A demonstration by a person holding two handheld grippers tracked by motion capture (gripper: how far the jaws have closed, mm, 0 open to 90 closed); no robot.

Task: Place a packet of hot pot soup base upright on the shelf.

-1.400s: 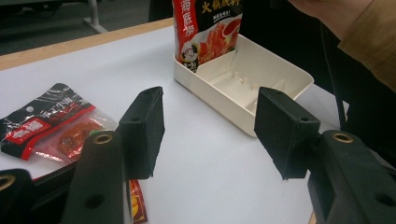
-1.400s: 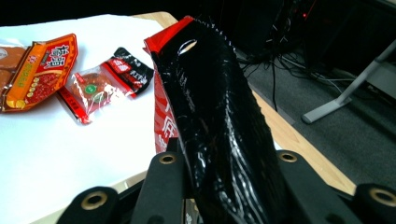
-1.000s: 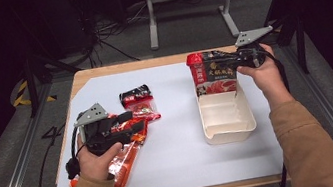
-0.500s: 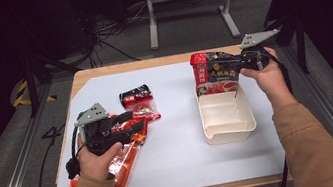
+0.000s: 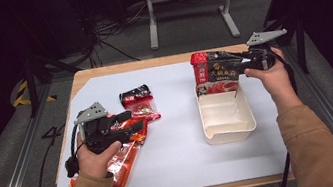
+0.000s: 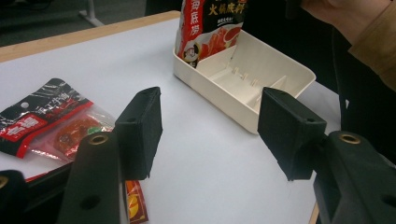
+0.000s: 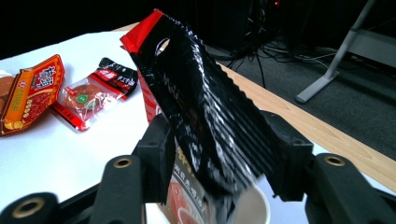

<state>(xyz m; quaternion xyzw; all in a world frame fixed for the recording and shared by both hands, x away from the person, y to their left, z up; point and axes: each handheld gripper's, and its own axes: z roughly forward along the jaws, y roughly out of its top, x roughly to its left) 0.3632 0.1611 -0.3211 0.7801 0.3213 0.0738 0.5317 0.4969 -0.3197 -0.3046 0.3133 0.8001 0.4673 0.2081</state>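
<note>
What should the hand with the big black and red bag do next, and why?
Probably draw the right gripper back and away. Its jaws have just been opening, the hot pot base pouch sits loosely between them, and its lower end already stands inside the white tray. So the pouch looks delivered.

A wide bare strip of white mat [image 5: 181,136] runs down the frame's middle. At right, the cream tray [image 5: 226,117] and the upright red-black pouch [image 5: 215,73] block passage; snack packets [image 5: 138,103] crowd the left centre.
</note>
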